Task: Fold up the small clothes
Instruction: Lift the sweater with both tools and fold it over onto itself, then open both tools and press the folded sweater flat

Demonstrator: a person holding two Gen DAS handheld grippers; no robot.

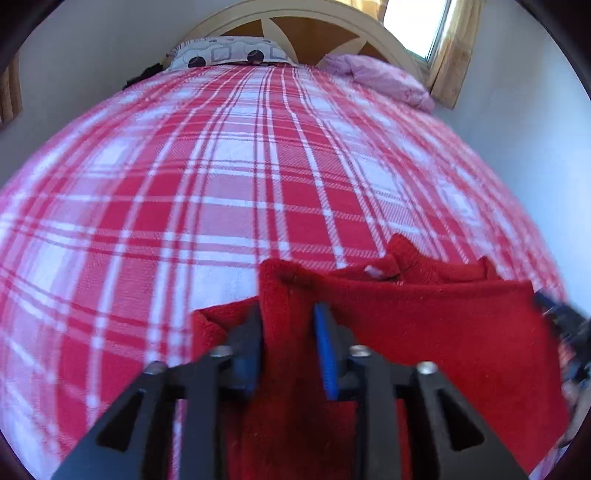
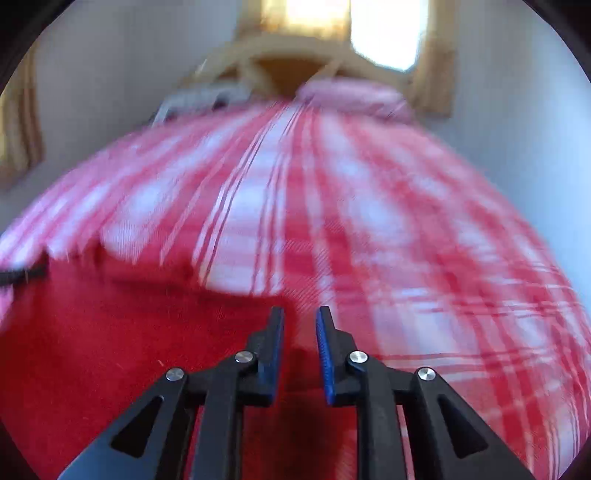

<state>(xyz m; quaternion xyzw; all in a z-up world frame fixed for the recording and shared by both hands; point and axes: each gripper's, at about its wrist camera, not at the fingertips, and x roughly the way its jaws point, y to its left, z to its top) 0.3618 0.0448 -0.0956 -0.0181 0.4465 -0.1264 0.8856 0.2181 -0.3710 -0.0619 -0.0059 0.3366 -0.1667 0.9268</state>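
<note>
A small red garment lies on the red-and-white plaid bedspread. My left gripper is shut on a raised corner of the red garment, which stands up between its blue pads. The right gripper shows at the right edge of the left wrist view. In the right wrist view, which is motion-blurred, my right gripper is open, its fingers a small gap apart, with nothing between them. It hovers over the right edge of the red garment. The left gripper shows dimly at the far left.
The bed runs away from me to a cream and wood headboard. A patterned pillow and a pink pillow lie at its head. White walls flank the bed, with a window at the back right.
</note>
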